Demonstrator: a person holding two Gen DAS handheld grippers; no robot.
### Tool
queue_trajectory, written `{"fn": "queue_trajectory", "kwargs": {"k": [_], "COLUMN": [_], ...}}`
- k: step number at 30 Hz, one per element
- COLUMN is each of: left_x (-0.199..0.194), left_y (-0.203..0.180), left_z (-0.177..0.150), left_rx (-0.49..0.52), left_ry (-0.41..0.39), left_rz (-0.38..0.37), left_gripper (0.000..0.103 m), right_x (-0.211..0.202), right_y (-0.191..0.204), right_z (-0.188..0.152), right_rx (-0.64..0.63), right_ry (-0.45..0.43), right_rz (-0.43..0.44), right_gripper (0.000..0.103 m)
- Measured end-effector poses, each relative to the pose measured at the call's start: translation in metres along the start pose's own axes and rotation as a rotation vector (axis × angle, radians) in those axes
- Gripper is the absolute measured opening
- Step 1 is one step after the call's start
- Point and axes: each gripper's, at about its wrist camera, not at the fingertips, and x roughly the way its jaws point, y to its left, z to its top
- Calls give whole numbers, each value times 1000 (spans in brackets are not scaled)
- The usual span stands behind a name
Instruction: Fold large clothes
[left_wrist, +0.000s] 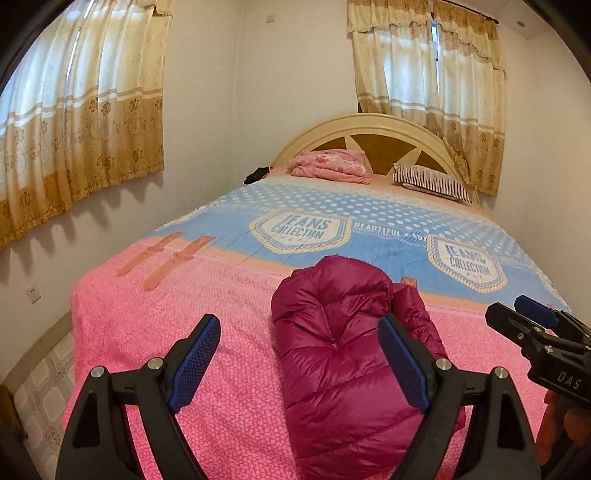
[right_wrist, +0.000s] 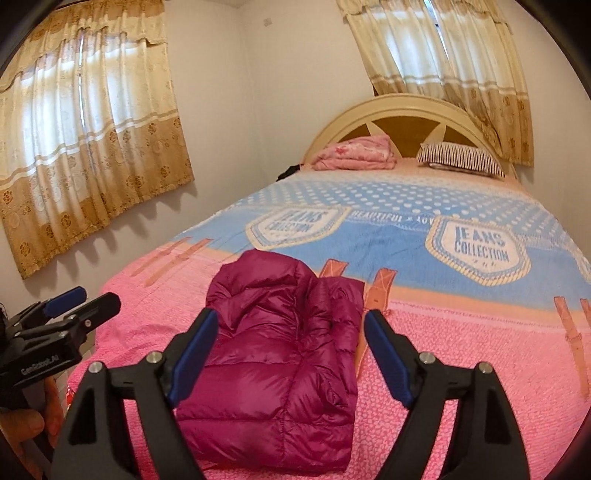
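On the near pink end of the bedspread (right_wrist: 480, 369): one folded magenta puffer jacket (right_wrist: 280, 354); your left gripper (left_wrist: 299, 354) and right gripper (right_wrist: 291, 350) hover spread, empty.

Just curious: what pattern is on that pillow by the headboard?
Dark and white stripes on the pillow, clearest in the right wrist view.

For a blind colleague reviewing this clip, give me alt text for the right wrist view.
A folded magenta puffer jacket lies on a pink and blue bedspread, framed by the open right gripper. The left gripper hovers at the left edge.
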Motion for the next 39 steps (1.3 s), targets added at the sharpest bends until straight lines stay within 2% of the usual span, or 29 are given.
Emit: {"fn": "queue_trajectory", "kwargs": {"k": [7,39], "left_x": [-7,-2], "left_y": [0,-8], "left_z": [3,-2], "left_rx": [-12,-1], "left_ry": [-20,-1], "left_rz": [-4,6], "left_gripper": [88,88], "right_x": [-6,-9], "right_y": [3,7], "right_z": [-1,-6], "right_rx": [-8,-7], "right_ry": [-8,-6], "right_rz": [2,15], "right_gripper": [85,85]}}
